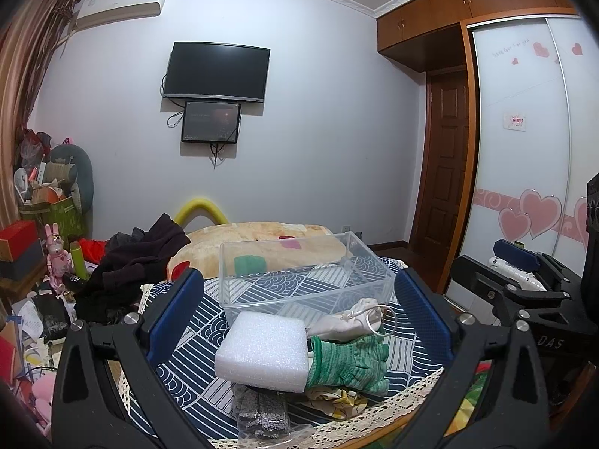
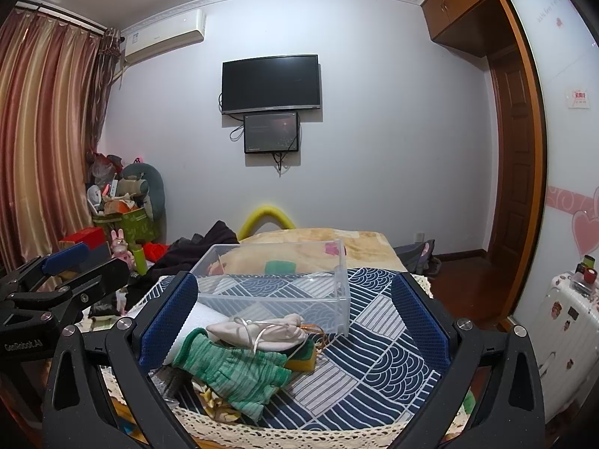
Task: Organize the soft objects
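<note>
Left wrist view: one foam block [image 1: 262, 348], one green glove [image 1: 348, 364], one cloth pouch [image 1: 352, 323] near the tablecloth [image 1: 179, 370] front edge. One clear bin [image 1: 299, 273] behind. Both the left gripper [image 1: 299, 321] and right gripper [image 2: 295, 318] gape, holding nothing.

Yellow sponge [image 2: 304, 362] mostly hidden under cream pouch [image 2: 258, 331].

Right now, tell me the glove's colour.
Green and white, mottled knit; the glove shows best in the right wrist view.

Clear rectangular plastic bin [image 1: 307, 273] standing on the blue-and-white patterned tablecloth [image 1: 404, 355], bed behind. Before the bin, white foam block [image 1: 264, 351] at left, cream drawstring cloth pouch [image 1: 355, 323] to its right, green knitted glove [image 1: 350, 364] in front of the pouch, touching the block.
</note>
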`<state>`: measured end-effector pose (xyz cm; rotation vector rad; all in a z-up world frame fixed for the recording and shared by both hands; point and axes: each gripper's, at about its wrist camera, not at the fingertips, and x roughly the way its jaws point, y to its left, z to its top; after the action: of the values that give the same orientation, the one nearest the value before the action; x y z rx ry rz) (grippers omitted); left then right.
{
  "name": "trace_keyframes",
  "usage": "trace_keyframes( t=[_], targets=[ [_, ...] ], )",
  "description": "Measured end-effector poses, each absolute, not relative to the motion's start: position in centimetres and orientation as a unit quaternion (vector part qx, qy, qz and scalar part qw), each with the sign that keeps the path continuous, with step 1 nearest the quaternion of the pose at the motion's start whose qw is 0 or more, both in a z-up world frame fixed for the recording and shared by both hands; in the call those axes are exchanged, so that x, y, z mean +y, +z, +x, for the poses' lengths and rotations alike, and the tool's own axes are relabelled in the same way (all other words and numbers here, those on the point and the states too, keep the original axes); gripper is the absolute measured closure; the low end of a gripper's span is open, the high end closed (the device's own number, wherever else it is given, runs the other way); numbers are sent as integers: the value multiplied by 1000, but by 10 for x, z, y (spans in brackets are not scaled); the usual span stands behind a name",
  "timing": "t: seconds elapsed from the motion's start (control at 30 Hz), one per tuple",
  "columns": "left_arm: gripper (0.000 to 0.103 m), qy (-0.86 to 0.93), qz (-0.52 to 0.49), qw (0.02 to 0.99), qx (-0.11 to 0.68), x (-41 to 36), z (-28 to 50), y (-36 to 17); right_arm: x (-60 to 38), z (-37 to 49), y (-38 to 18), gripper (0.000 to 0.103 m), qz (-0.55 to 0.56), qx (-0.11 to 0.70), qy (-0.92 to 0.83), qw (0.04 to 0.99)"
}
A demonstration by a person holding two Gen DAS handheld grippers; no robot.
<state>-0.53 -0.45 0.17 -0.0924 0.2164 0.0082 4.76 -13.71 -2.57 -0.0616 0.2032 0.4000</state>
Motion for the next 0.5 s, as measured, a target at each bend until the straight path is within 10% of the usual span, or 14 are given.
trace_keyframes(
  t=[0.5],
  targets=[
    [0,2,-47,993,109,-4,-6,1,-137,46,-25,0,-29,99,199,975]
  ],
)
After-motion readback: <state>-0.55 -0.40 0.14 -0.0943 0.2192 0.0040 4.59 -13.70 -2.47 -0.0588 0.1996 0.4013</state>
